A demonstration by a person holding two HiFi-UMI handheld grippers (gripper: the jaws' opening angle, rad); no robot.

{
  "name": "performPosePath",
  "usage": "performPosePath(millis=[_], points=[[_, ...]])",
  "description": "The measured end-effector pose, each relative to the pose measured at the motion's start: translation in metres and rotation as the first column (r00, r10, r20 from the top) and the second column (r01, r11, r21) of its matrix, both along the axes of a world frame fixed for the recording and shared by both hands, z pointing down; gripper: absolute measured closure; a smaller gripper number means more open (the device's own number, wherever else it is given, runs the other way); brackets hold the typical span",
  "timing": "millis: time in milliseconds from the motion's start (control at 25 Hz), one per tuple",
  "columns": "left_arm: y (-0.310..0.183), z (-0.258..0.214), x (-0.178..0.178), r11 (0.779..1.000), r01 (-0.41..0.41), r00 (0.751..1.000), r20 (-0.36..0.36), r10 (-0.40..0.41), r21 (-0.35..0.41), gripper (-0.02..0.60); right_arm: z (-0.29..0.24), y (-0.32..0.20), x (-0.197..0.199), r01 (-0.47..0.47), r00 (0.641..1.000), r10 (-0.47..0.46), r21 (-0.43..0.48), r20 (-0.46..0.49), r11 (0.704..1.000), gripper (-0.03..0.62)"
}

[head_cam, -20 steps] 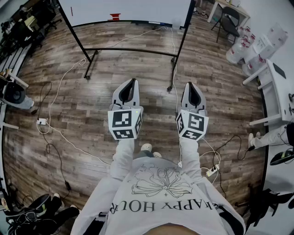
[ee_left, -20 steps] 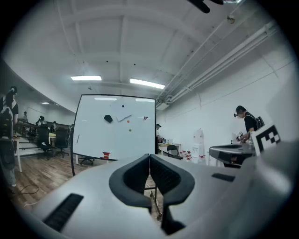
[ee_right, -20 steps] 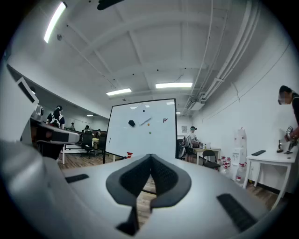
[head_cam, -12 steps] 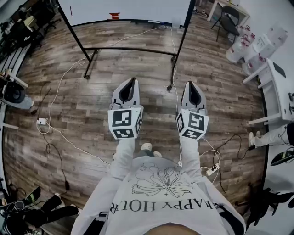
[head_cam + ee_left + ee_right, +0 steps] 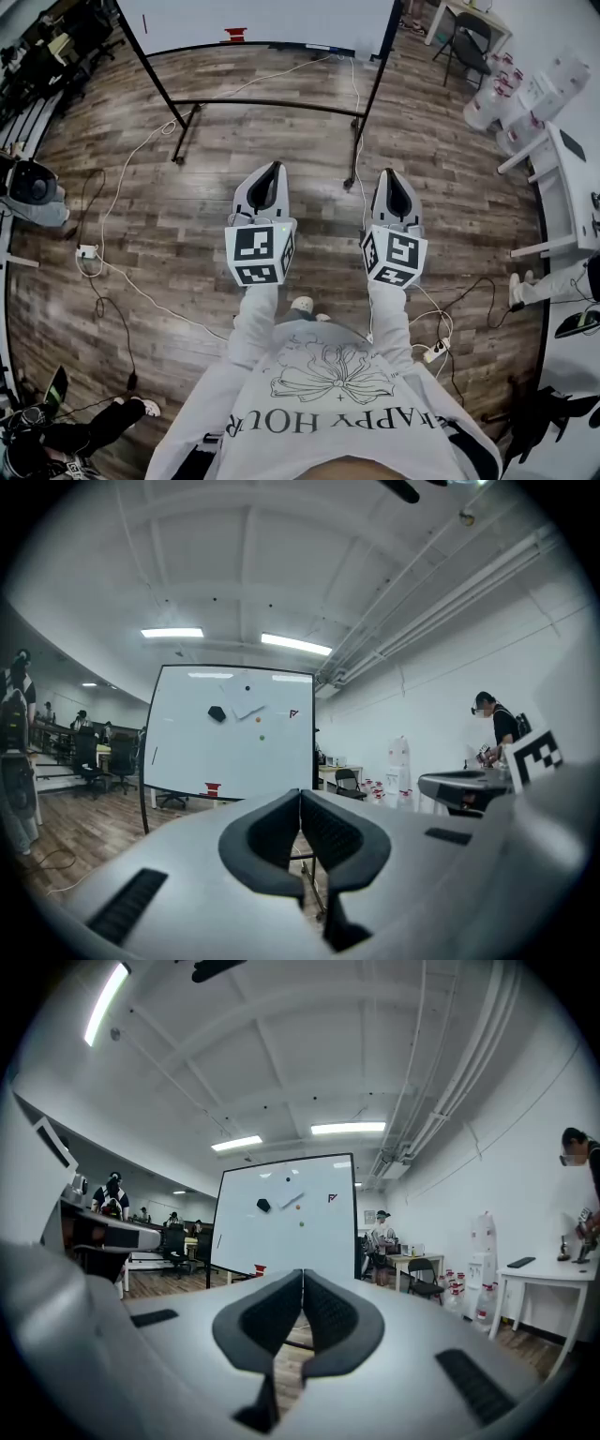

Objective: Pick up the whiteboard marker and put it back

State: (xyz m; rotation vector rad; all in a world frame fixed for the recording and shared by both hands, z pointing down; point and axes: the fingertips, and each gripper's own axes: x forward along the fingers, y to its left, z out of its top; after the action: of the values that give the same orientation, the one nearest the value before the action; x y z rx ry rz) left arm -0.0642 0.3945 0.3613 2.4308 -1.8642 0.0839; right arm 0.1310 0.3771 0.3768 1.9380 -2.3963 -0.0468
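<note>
Both grey two-jaw grippers, left [image 5: 270, 170] and right [image 5: 390, 175], sit level at frame centre, jaws together and empty, well apart from the slim dark whiteboard marker [image 5: 155, 755] on the white wheeled whiteboard [image 5: 262, 19] at upper centre.

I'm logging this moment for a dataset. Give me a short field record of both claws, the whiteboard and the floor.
left claw: shut, empty, level
right claw: shut, empty, level
whiteboard: ahead on black stand, apart from both claws
red item: on whiteboard ledge, too small to identify
floor: wood planks
</note>
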Motion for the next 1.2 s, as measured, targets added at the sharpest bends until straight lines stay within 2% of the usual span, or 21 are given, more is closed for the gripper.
performPosePath(millis=[560, 640, 720, 1200], points=[[-0.039, 0.021, -0.015, 0.999, -0.014, 1.000, -0.001, 0.014, -0.034, 0.575, 0.019, -0.030, -0.027, 0.026, 1.000, -0.025, -0.025, 0.015, 0.999, 0.586], [-0.049, 0.023, -0.014, 0.999, -0.015, 1.000, -0.002, 0.015, -0.041, 0.574, 0.020, -0.041, -0.026, 0.034, 0.999, -0.033, -0.029, 0.016, 0.999, 0.556], [-0.061, 0.026, -0.012, 0.999, -0.013, 1.000, -0.001, 0.013, -0.046, 0.575, 0.021, -0.054, -0.025, 0.041, 0.999, -0.041, -0.033, 0.018, 0.999, 0.531], [-0.178, 0.029, 0.003, 0.998, 0.032, 0.999, 0.006, -0.032, -0.045, 0.575, 0.024, -0.183, -0.016, 0.111, 0.994, -0.111, -0.035, 0.019, 0.993, 0.498]])
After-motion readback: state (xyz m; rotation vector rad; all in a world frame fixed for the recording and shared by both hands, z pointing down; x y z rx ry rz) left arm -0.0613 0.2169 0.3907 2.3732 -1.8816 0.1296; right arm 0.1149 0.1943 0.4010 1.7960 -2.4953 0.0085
